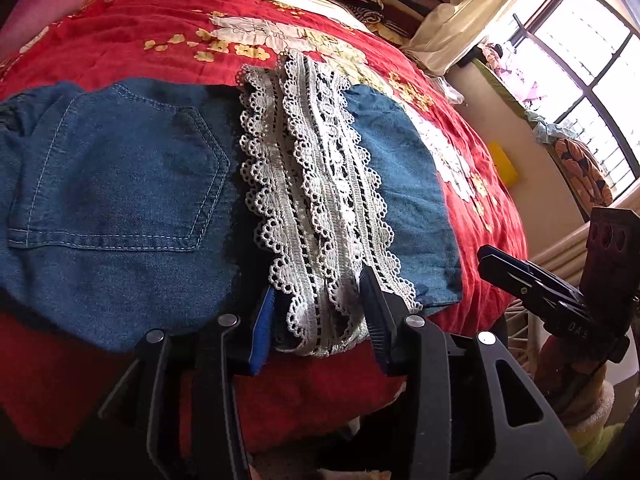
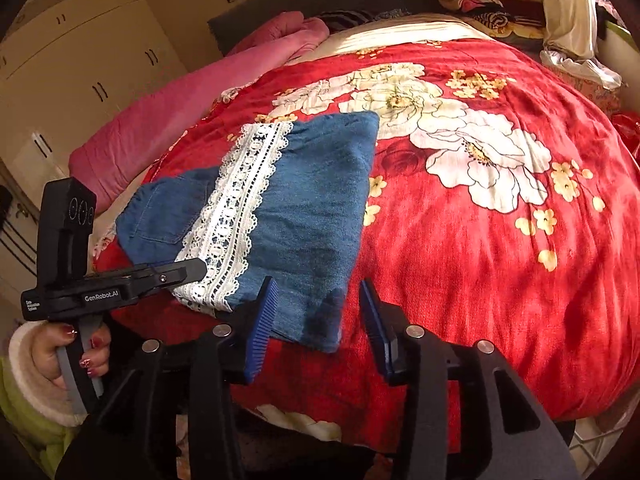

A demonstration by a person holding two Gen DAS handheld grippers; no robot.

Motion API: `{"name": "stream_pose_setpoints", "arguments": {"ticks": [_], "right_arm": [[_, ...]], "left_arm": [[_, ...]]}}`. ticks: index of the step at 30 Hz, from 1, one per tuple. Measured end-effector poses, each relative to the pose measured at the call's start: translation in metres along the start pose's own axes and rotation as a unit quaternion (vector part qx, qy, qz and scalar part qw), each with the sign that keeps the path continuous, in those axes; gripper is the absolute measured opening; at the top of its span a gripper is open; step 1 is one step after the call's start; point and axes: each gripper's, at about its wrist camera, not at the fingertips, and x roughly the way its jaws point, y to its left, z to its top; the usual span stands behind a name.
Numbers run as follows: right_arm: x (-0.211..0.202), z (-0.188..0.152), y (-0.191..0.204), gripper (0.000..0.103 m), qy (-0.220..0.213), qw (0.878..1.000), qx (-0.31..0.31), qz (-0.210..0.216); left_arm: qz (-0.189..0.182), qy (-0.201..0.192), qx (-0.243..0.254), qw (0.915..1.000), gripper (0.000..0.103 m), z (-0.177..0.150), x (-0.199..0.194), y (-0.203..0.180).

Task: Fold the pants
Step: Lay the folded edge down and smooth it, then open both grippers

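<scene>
Along the near edge of the bed (image 2: 500, 240), on its red flowered cover, lie the folded denim pants (image 2: 304, 216), their white lace trim (image 2: 240, 208) running from the near edge toward the far side.

Seen from the left wrist, the left gripper (image 1: 320, 308) has its fingers apart, with the near end of the lace trim (image 1: 320, 184) lying between them. The right-hand blue pad (image 1: 374, 312) stands against the lace's edge, while the left one (image 1: 262, 332) sits just beside the bunched cloth; whether either presses on it cannot be told, and the cloth hangs loosely between them. A back pocket (image 1: 116, 176) of the pants (image 1: 120, 280) shows to the left of the lace, and a plain denim panel to its right.

From the right wrist, the right gripper (image 2: 320, 312) also has its fingers apart. The near corner of the pants reaches into the gap: the left pad (image 2: 264, 320) overlaps the denim's near edge, the right pad (image 2: 374, 320) stands clear of it over the red cover.

Only the right wrist view shows the whole folded bundle, the hand (image 2: 76, 352) with painted nails holding the left gripper's handle, the pink blanket (image 2: 192, 96) along the bed's far left edge, and the cream cupboards (image 2: 80, 52). Only the left wrist view shows the pocket stitching up close, the bright window (image 1: 576, 72) and the right gripper (image 1: 532, 280) from the side, off the bed's right edge.
</scene>
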Motion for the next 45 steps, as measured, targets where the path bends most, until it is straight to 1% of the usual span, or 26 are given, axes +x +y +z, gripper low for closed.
{"name": "stream_pose_setpoints", "arguments": {"ticks": [6, 12, 14, 18, 24, 26, 31, 34, 35, 37, 40, 45], "right_arm": [[-0.004, 0.004, 0.016, 0.044, -0.008, 1.000, -0.017, 0.002], [-0.005, 0.008, 0.030, 0.049, -0.014, 0.999, -0.029, 0.001], [-0.004, 0.009, 0.035, 0.051, -0.017, 0.999, -0.035, 0.001], [0.002, 0.011, 0.046, 0.054, -0.012, 0.999, -0.048, 0.000], [0.020, 0.012, 0.066, 0.054, 0.000, 0.997, -0.075, 0.005], [0.029, 0.013, 0.073, 0.054, 0.009, 0.996, -0.086, 0.002], [0.056, 0.009, 0.090, 0.055, 0.038, 0.994, -0.105, 0.009], [0.074, 0.005, 0.095, 0.055, 0.060, 0.992, -0.108, 0.007], [0.078, 0.003, 0.096, 0.056, 0.064, 0.992, -0.108, 0.005], [0.084, 0.002, 0.096, 0.059, 0.067, 0.992, -0.109, 0.005], [0.090, 0.002, 0.094, 0.060, 0.070, 0.992, -0.107, 0.007], [0.086, 0.003, 0.094, 0.061, 0.068, 0.992, -0.103, 0.012]], "left_arm": [[0.001, -0.017, -0.004, 0.9999, 0.038, 0.003, -0.016, 0.002], [0.013, -0.037, -0.004, 0.9992, 0.042, 0.006, -0.032, 0.005], [0.024, -0.045, -0.001, 0.9987, 0.047, 0.006, -0.037, 0.005], [0.042, -0.058, 0.001, 0.9975, 0.050, 0.006, -0.046, 0.009], [0.093, -0.074, 0.008, 0.9929, 0.057, 0.002, -0.058, 0.022], [0.111, -0.076, 0.011, 0.9908, 0.060, -0.001, -0.058, 0.027], [0.144, -0.068, 0.014, 0.9872, 0.063, -0.004, -0.050, 0.038], [0.142, -0.063, 0.010, 0.9878, 0.064, -0.004, -0.046, 0.043], [0.142, -0.062, 0.010, 0.9878, 0.064, -0.004, -0.044, 0.044], [0.140, -0.062, 0.010, 0.9882, 0.064, -0.004, -0.043, 0.046], [0.136, -0.062, 0.007, 0.9888, 0.065, -0.003, -0.040, 0.050], [0.128, -0.063, 0.005, 0.9897, 0.065, -0.002, -0.038, 0.054]]}}
